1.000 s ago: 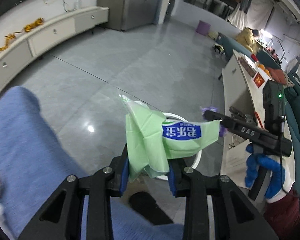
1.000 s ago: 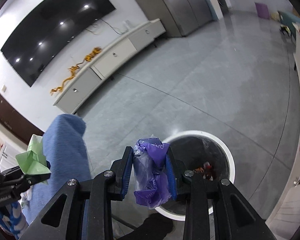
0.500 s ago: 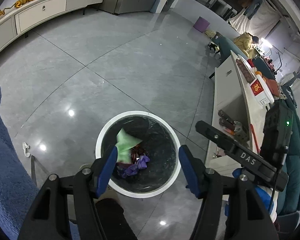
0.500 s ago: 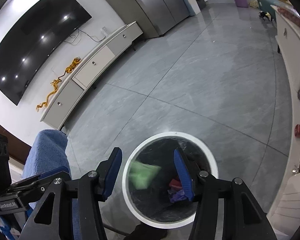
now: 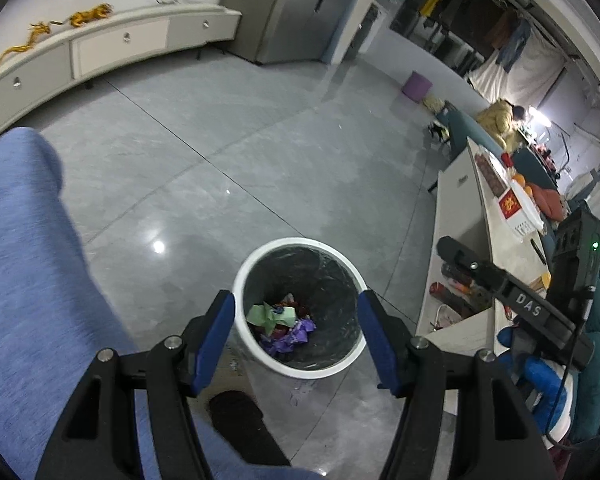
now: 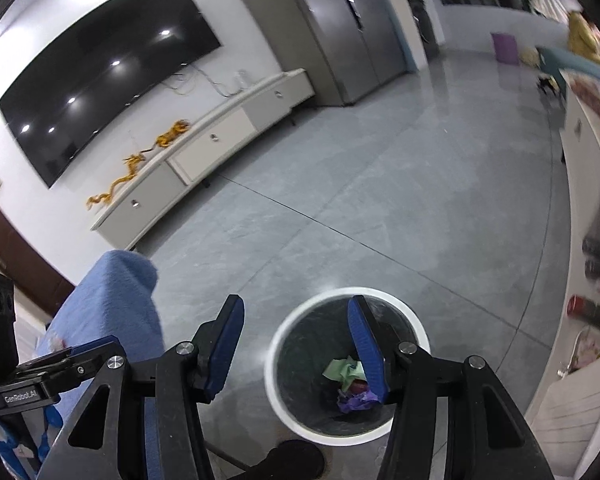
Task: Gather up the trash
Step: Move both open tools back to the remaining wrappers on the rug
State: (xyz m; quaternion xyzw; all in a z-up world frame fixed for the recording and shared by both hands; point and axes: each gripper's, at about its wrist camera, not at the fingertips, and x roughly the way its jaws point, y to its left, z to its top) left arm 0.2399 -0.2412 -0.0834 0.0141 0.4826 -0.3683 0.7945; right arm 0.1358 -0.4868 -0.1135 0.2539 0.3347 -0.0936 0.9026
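We judge drop step finished; best now to lift both grippers straight up clear of bin (image 5: 300, 370) rim, then look for remaining trash.

Left gripper (image 5: 296, 334): spread wide, holding nothing, above bin mouth.
Right gripper (image 6: 296, 348): likewise wide apart, empty.
Green wrapper (image 5: 270, 314) and purple wrapper (image 5: 294, 334) lie inside bin on floor (image 5: 260, 152).
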